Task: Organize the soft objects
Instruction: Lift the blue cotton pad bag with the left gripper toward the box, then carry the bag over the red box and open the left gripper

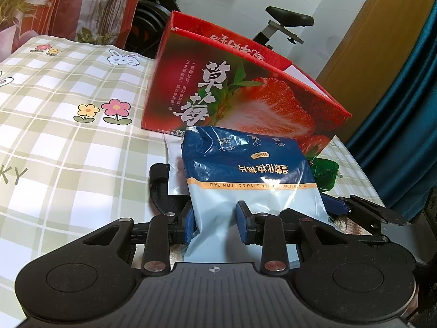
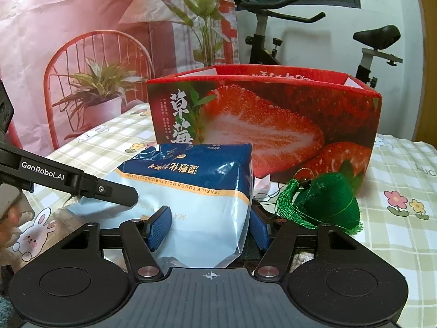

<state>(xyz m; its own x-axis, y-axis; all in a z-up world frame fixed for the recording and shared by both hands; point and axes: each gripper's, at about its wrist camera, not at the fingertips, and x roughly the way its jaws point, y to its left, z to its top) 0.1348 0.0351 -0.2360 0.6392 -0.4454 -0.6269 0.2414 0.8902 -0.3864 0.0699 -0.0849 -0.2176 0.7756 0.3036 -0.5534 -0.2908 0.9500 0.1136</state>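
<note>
Both grippers' pads on cotton pad bag (image 1: 245, 169); green pouch (image 2: 327, 199) clearer rightward

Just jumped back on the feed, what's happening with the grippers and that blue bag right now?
Both handheld grippers are on the cotton pad bag at once. The left gripper pinches one edge of it and the right gripper clamps the other, with the plastic bunched between the blue pads. The bag sits just in front of the open strawberry box on the checked tablecloth, not yet in the box. A green tasselled sachet lies beside it, untouched.
</note>
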